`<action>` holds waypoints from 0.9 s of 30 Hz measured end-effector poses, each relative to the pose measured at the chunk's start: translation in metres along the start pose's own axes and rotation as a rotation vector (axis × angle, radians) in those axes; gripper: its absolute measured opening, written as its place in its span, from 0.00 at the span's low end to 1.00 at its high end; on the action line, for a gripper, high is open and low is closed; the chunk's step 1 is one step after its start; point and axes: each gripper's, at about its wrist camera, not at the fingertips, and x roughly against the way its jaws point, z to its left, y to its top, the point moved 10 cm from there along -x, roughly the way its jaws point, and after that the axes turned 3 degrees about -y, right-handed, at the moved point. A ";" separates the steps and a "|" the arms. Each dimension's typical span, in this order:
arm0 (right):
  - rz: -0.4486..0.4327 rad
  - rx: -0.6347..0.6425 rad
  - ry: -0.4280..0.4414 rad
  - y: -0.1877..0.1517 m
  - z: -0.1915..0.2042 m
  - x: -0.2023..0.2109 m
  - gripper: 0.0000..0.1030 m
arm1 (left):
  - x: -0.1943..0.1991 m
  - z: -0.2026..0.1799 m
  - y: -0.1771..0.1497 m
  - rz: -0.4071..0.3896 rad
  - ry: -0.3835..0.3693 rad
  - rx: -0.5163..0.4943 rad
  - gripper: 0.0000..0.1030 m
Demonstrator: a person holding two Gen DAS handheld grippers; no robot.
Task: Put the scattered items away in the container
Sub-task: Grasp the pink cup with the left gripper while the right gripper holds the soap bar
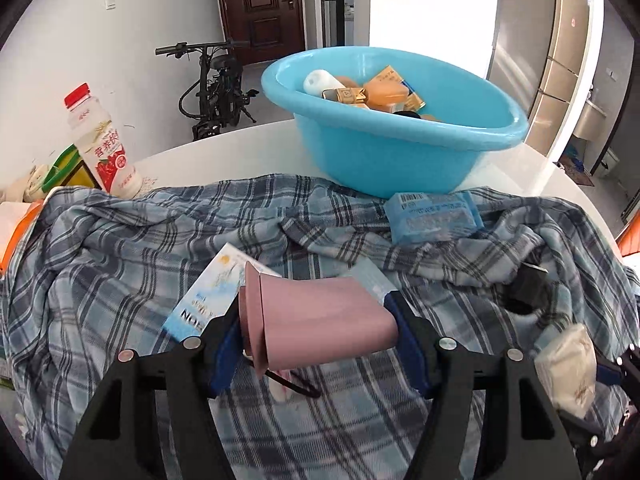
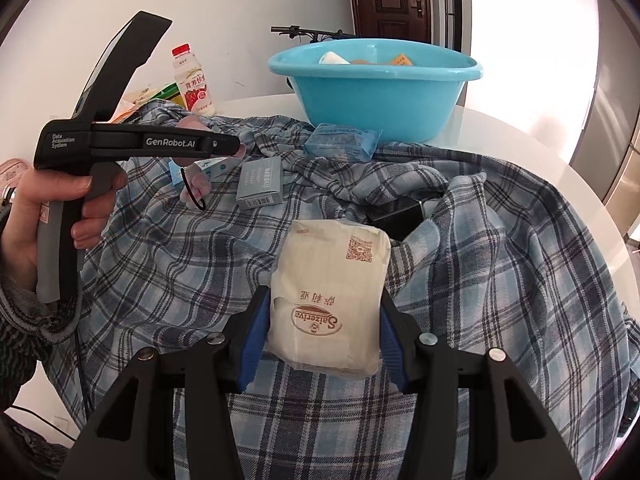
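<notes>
Where plaid cloth [image 2: 500, 280] bunches, bottle [image 1: 102, 144] beside basin [image 1: 384, 148]

A white round table [image 2: 532, 148] carries a rumpled blue plaid shirt [image 2: 500, 280] spread over most of its top. Behind the shirt a blue plastic basin [image 1: 384, 148] stands on the table, with a red-capped drink bottle [image 1: 105, 148] off to the left.
</notes>
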 end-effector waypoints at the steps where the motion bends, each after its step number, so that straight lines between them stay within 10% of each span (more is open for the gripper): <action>1: -0.004 0.002 0.001 -0.001 0.002 0.003 0.48 | 0.004 0.002 -0.003 0.000 -0.005 0.000 0.67; 21: 0.015 0.018 0.032 -0.024 0.028 0.014 0.48 | 0.020 0.012 -0.103 0.039 -0.042 0.040 0.67; 27: 0.020 0.020 0.025 -0.022 0.027 0.013 0.48 | 0.012 0.018 -0.105 0.013 0.021 0.044 0.83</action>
